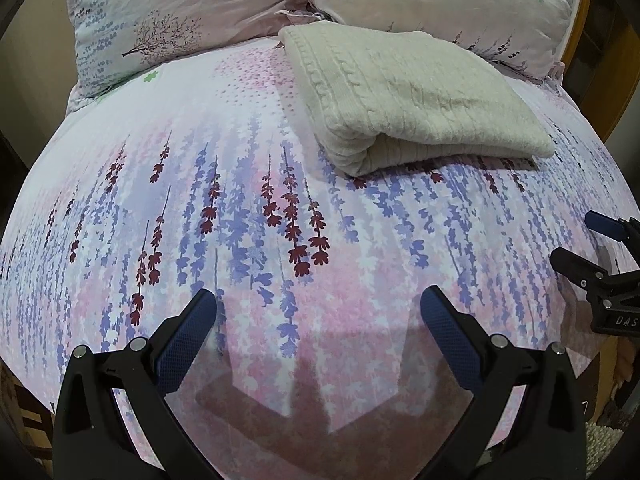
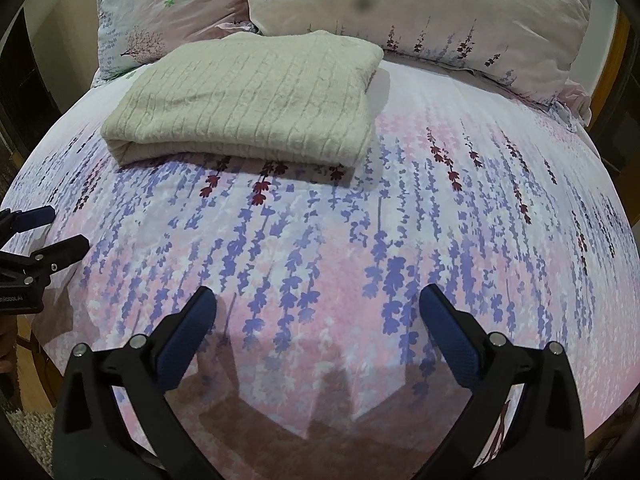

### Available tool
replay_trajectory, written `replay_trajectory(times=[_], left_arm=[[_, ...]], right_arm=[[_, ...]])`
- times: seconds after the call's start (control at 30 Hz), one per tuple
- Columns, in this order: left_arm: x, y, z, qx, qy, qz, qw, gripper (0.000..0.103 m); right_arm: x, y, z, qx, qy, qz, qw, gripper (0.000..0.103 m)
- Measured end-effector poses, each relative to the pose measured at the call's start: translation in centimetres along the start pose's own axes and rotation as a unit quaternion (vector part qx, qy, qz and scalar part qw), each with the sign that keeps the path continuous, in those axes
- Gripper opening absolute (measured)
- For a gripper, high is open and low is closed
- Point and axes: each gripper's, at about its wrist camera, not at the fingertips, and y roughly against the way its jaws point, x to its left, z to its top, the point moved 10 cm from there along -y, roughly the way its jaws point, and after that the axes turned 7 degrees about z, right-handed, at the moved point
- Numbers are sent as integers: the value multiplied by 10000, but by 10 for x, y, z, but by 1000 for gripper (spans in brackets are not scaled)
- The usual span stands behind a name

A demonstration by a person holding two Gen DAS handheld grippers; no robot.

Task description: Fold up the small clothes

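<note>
Cream cable-knit sweater (image 1: 404,96) lies folded into a thick rectangle on the bed, toward the headboard end, its far edge just in front of the 2 pillows; folded rounded edge faces the cameras, ribbed knit side up. In the right wrist view the same sweater (image 2: 248,100) sits left of center. Under it, floral bedspread (image 1: 248,208) with purple and dark red hanging-flower print on pink-white, smooth and flat. 2 matching floral pillows at the head: left pillow (image 1: 160,20) and right pillow (image 1: 440,0), touching each other. Left hand-held gripper (image 1: 318,306) hangs over the near part of the bedspread, well apart from the sweater, blue-padded fingers (image 1: 448,336) spread wide, released, nothing between them. Right hand-held gripper (image 2: 318,306) same pose, fingers spread, released, empty, also over bare bedspread near the foot edge. Each gripper shows at the side edge of the other's view. Wooden bed frame (image 1: 624,92) at far right.
</note>
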Motion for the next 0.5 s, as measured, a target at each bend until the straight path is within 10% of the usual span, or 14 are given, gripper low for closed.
replay_trajectory(times=[0.5], left_arm=[[1, -1, 0, -3, -5, 51, 10000, 102]], right_arm=[[-1, 0, 0, -4, 16, 5, 10000, 101]])
